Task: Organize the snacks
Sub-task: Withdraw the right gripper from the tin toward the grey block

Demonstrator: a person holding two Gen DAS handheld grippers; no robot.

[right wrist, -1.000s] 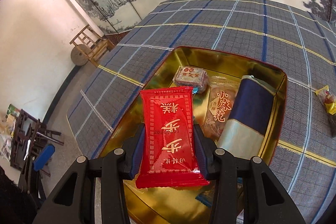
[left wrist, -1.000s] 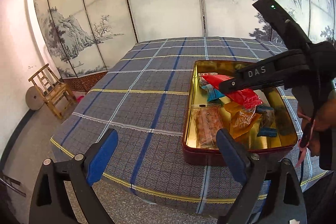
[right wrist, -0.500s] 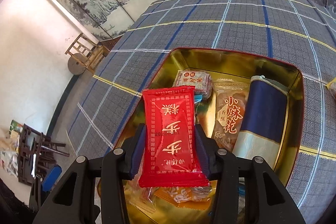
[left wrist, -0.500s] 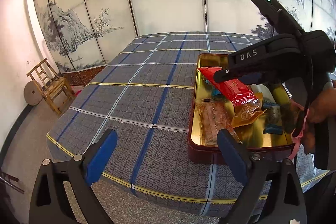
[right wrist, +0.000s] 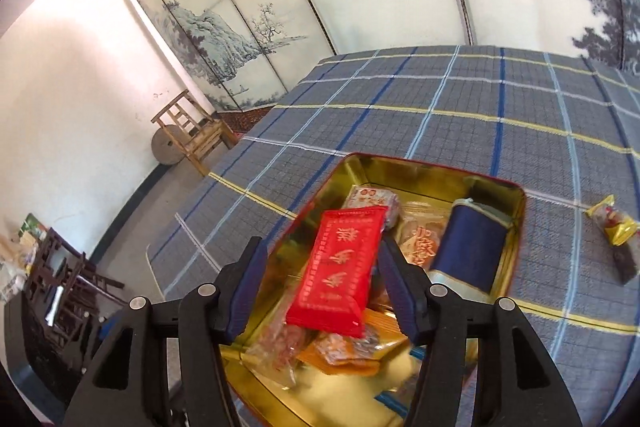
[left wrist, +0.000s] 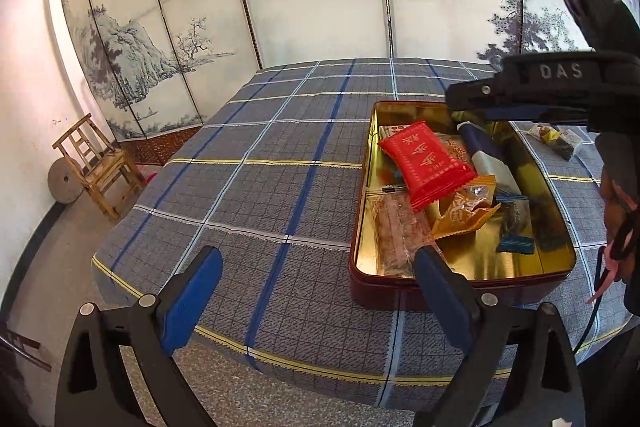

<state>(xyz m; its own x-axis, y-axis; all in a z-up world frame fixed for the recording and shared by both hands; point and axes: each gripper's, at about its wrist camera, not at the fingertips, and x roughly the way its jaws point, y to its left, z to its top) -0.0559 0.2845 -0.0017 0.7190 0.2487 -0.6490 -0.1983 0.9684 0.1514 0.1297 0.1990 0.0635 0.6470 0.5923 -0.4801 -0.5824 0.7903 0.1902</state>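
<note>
A: From the left wrist view, what stood to go wrong?

B: The red snack packet (left wrist: 426,163) lay inside the gold tin (left wrist: 520,269), propped across other wrappers toward the tin's far left rather than flat. It might have slid or kept a lid from seating. The left gripper (left wrist: 320,291) hung wide open with nothing between its pads, near the table edge just short of the tin's near wall. The right gripper's body loomed over the tin's far right.

A: And from the right wrist view?

B: The right gripper (right wrist: 322,285) had just been opening; its pads stood clear on both sides of the red packet, so it was released. Still, the right pad sat close beside the wrapper and could have snagged it on withdrawal. A yellow-wrapped snack (right wrist: 612,225) remained out on the plaid cloth (right wrist: 460,99), right of the tin.
</note>
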